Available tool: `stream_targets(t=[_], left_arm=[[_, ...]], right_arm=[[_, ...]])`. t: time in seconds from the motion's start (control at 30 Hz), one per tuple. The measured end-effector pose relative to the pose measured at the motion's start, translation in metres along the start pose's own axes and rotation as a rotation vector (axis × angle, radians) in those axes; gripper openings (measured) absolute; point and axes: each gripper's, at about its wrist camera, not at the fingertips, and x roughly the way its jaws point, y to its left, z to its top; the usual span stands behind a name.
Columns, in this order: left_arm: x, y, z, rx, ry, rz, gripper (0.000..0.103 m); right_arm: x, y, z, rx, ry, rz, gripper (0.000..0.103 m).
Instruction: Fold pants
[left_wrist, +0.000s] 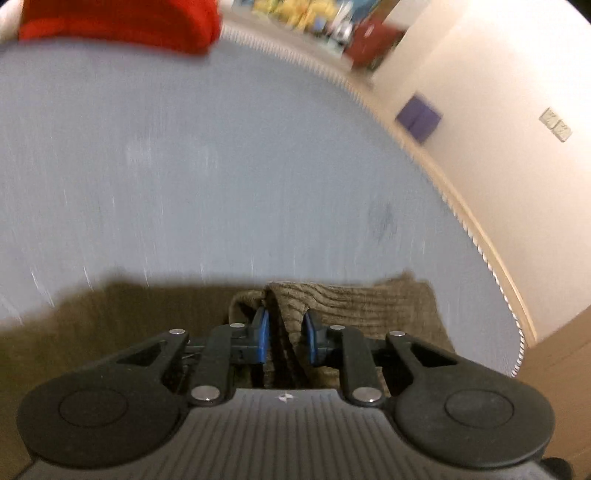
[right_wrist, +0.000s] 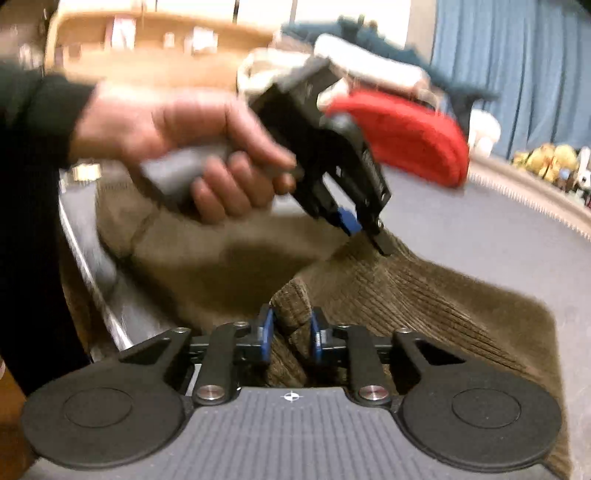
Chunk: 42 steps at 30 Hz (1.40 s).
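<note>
- Brown corduroy pants (right_wrist: 424, 295), ribbed with fine parallel wales, lying partly spread on the grey-blue bench (right_wrist: 517, 229) and partly lifted into ridges.
- Cloth soft and thick; olive-brown tone, darker in the folds, edge hemmed square at the far right corner in the right wrist view.
- A raised fold of the pants (left_wrist: 286, 325) pinched between the blue pads of the left tool (left_wrist: 286, 338), jaws drawn in on the fabric.
- Another bunched ridge of the same corduroy caught between the blue pads of the right tool (right_wrist: 291, 334), jaws likewise closed on cloth.
- In the right wrist view, left tool (right_wrist: 364, 230) tilted downward, its black tip touching a peak of fabric that rises toward it; left hand (right_wrist: 207, 147) wrapped around a grey handle, dark sleeve at the wrist.
- Tool bodies black, matte plastic, with round discs at both sides, silver rivets at the linkage joints and a ribbed grey plate in the middle.
- Bench surface smooth, matte, faintly scuffed with pale streaks, bordered by a curved pale rim (left_wrist: 369, 107) with fine ridging.
- Red knitted item (left_wrist: 118, 22) at the far side of the bench, rounded and folded, well apart from the pants; blurred.
- Beyond it, white and dark cloth heaped (right_wrist: 369, 70), too blurred to identify.
- Blue curtain (right_wrist: 517, 74) in vertical pleats behind.
</note>
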Motion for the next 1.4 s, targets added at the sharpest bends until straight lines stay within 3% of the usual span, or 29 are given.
stream_targets(t=[0.07, 0.1, 0.17, 0.23, 0.3, 0.37, 0.4, 0.43, 0.5, 0.53, 0.57, 0.6, 0.63, 0.67, 0.7, 0.77, 0.83, 0.9, 1.0, 1.03, 1.13, 1.23, 1.4], left_arm=[[-0.004, 0.000, 0.002, 0.041, -0.046, 0.041, 0.022], [-0.001, 0.005, 0.002, 0.034, -0.034, 0.068, 0.023], [0.011, 0.014, -0.003, 0.013, 0.032, 0.138, 0.026], [0.010, 0.010, -0.005, 0.049, 0.064, 0.217, 0.042], [-0.010, 0.001, -0.002, 0.067, -0.002, 0.250, 0.045], [-0.029, -0.009, -0.001, 0.100, -0.075, 0.206, 0.044], [-0.036, -0.013, -0.002, 0.122, -0.095, 0.158, 0.043], [-0.036, -0.017, -0.004, 0.144, -0.096, 0.112, 0.043], [-0.026, -0.023, -0.013, 0.194, -0.058, 0.066, 0.043], [-0.014, -0.022, -0.020, 0.220, -0.001, 0.062, 0.043], [-0.003, -0.020, -0.026, 0.242, 0.062, 0.087, 0.043], [0.010, -0.019, -0.033, 0.276, 0.128, 0.169, 0.039], [0.016, -0.018, -0.038, 0.295, 0.162, 0.249, 0.045], [0.015, -0.015, -0.038, 0.277, 0.165, 0.257, 0.044], [0.010, -0.016, -0.034, 0.249, 0.154, 0.227, 0.037], [-0.005, -0.023, -0.026, 0.258, 0.075, 0.201, 0.035], [-0.015, -0.029, -0.020, 0.289, 0.007, 0.187, 0.019], [-0.012, -0.023, -0.017, 0.275, -0.006, 0.195, 0.019], [0.016, -0.005, -0.019, 0.249, 0.088, 0.275, 0.024], [0.016, -0.002, -0.018, 0.230, 0.095, 0.290, 0.031], [-0.003, -0.008, -0.009, 0.175, 0.099, 0.351, 0.031], [-0.020, -0.024, -0.003, 0.137, 0.030, 0.299, 0.031], [-0.012, -0.029, -0.004, 0.239, -0.055, 0.195, 0.029]], right_arm=[[0.005, 0.007, -0.002, -0.034, 0.016, 0.055, 0.001], [0.012, 0.011, -0.006, -0.042, 0.060, 0.100, 0.000], [0.022, 0.027, -0.018, -0.134, 0.134, 0.105, 0.000], [0.014, 0.027, -0.017, -0.129, 0.122, 0.102, 0.000], [-0.001, 0.010, -0.009, -0.038, 0.071, 0.074, 0.008], [-0.016, -0.013, -0.002, 0.071, 0.020, -0.004, 0.030], [-0.025, -0.028, 0.001, 0.145, -0.011, -0.073, 0.046], [-0.032, -0.041, 0.002, 0.213, -0.026, -0.138, 0.055], [-0.041, -0.066, -0.001, 0.370, -0.029, -0.285, 0.058], [-0.045, -0.078, -0.007, 0.453, -0.023, -0.350, 0.065], [-0.046, -0.089, -0.013, 0.528, -0.003, -0.412, 0.069], [-0.045, -0.097, -0.021, 0.584, 0.035, -0.486, 0.074], [-0.043, -0.106, -0.030, 0.633, 0.096, -0.571, 0.075], [-0.040, -0.116, -0.040, 0.684, 0.158, -0.625, 0.075], [-0.038, -0.124, -0.050, 0.742, 0.195, -0.630, 0.076], [-0.037, -0.139, -0.067, 0.870, 0.225, -0.585, 0.075], [-0.039, -0.145, -0.074, 0.931, 0.214, -0.556, 0.075], [-0.039, -0.145, -0.077, 0.945, 0.201, -0.542, 0.074], [-0.041, -0.148, -0.080, 0.977, 0.189, -0.517, 0.070], [-0.043, -0.152, -0.085, 1.005, 0.178, -0.496, 0.066], [-0.046, -0.153, -0.087, 1.038, 0.164, -0.483, 0.065], [-0.044, -0.151, -0.085, 1.032, 0.158, -0.482, 0.065], [-0.042, -0.149, -0.084, 1.018, 0.157, -0.494, 0.063]])
